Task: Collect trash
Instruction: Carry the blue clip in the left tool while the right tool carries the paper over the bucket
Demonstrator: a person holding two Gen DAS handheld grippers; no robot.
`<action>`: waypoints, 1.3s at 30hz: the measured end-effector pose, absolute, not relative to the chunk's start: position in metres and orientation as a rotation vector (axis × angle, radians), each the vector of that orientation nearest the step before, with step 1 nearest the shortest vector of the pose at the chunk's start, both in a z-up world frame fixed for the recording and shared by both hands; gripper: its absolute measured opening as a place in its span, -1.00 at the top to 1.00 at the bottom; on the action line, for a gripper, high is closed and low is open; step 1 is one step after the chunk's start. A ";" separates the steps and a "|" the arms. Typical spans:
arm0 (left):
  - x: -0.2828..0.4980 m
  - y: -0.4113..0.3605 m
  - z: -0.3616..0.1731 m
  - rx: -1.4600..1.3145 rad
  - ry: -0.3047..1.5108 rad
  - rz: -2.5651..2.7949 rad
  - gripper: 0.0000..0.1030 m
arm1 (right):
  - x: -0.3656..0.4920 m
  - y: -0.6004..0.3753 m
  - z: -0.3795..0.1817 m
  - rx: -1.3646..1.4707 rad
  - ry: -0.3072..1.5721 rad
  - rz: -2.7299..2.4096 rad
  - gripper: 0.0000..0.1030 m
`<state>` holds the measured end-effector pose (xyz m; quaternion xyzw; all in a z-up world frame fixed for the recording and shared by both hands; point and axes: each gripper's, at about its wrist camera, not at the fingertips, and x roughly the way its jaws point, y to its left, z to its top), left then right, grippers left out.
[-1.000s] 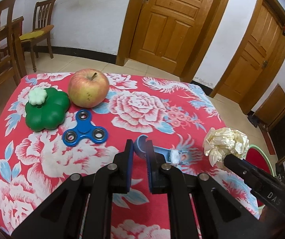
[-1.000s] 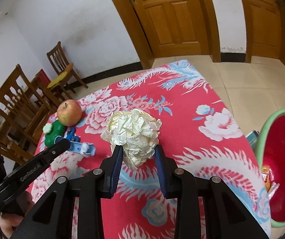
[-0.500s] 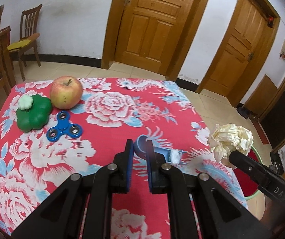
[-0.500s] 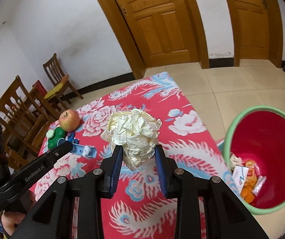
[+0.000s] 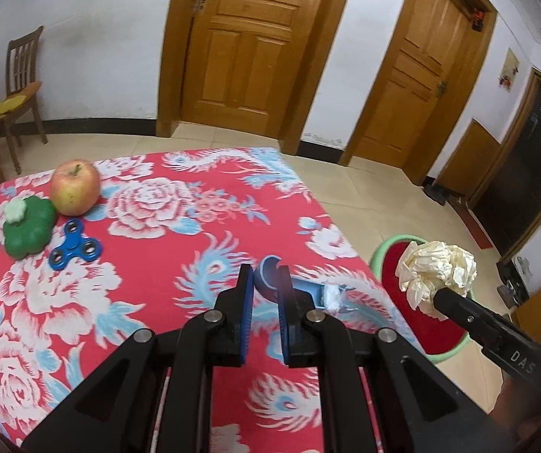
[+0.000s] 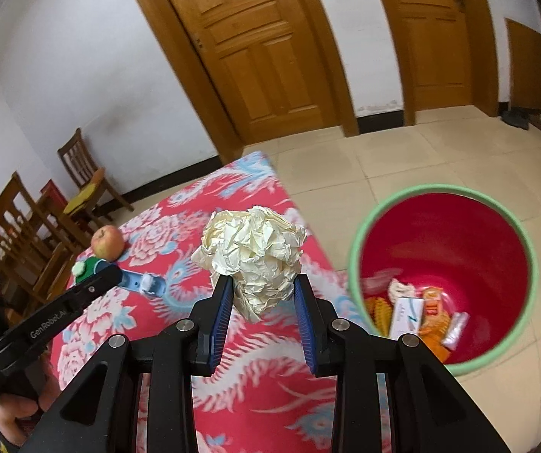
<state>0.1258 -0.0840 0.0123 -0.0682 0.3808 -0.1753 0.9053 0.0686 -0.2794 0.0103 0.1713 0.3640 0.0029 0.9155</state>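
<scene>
Cream paper ball (image 6: 253, 253); red, green-rimmed bin (image 6: 440, 226)

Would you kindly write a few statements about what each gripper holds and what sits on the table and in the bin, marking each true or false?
1. The right gripper grips a crumpled paper ball. True.
2. The left gripper is empty. False: it is shut on a blue wrapper.
3. The red bin is empty. False: packets lie at its bottom.
4. The apple sits on the table beside a green toy. True.
5. The blue fidget spinner is in the bin. False: it lies on the table.
</scene>
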 end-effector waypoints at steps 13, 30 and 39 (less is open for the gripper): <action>0.119 -0.146 0.015 -0.065 0.804 -0.465 0.79 | 0.042 -0.331 0.003 0.419 0.729 -0.114 0.35; 0.127 -0.225 -0.010 0.036 0.875 -0.557 0.79 | 0.037 -0.390 -0.027 0.514 0.772 -0.252 0.31; 0.140 -0.260 -0.025 0.075 0.895 -0.602 0.79 | 0.044 -0.410 -0.039 0.536 0.799 -0.297 0.26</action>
